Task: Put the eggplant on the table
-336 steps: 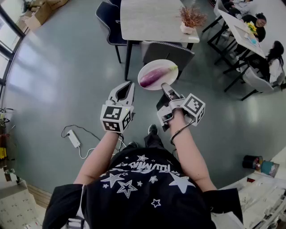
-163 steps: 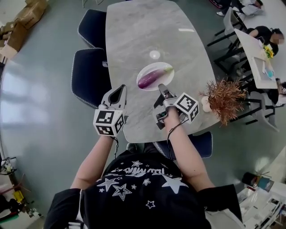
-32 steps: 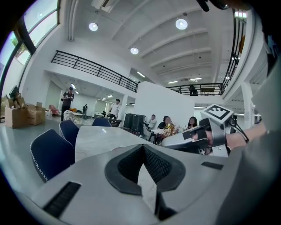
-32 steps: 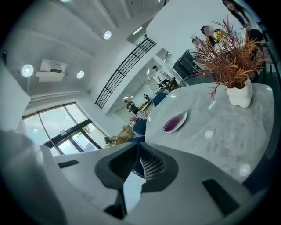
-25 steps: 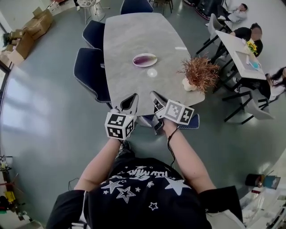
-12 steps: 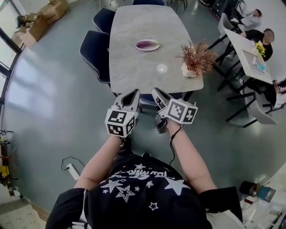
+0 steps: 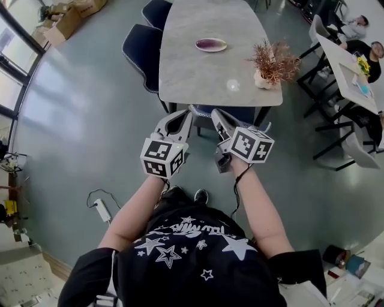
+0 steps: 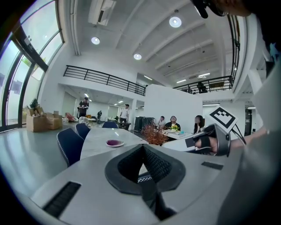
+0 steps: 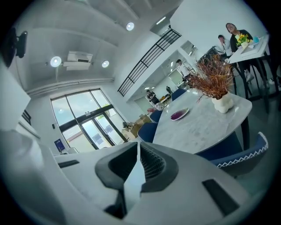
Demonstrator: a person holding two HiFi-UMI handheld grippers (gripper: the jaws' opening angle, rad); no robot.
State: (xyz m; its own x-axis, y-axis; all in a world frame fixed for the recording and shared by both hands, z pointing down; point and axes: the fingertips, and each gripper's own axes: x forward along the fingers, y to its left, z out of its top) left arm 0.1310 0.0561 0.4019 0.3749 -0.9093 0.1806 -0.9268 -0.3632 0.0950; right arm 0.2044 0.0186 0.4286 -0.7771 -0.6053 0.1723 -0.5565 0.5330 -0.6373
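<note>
The person stands on the grey floor (image 7: 72, 126), off the near end of the worktop (image 7: 198, 69), with a hand-held gripper in each hand raised side by side in front of the chest. The left hand-held gripper (image 7: 180, 118) has its jaws pressed together. Its own view shows the dark pads meeting at the tip with only a thin slit lower down and nothing held between them. The right hand-held gripper (image 7: 216, 115), just beside it at 3 o'clock, is likewise pressed together and holds nothing; a narrow sliver of light shows between its pads.

The eggplant (image 7: 209, 44) lies on a white plate (image 7: 224, 45) on the far part of the worktop, at 12 o'clock from both grippers and well apart from them. At about 4 o'clock from the plate stands a dried reddish plant (image 7: 273, 55) in a white pot (image 7: 261, 78), near the worktop's right edge.

Dark blue chairs (image 7: 141, 51) line the worktop's left side, at about 9 o'clock of the plate. Another chair (image 7: 240, 114) is tucked under the near end, just past the gripper tips. A white power strip (image 7: 101, 209) with its cable lies on the floor at 8 o'clock of the left gripper. Cardboard boxes (image 7: 69, 15) sit far off at 10 o'clock.
</note>
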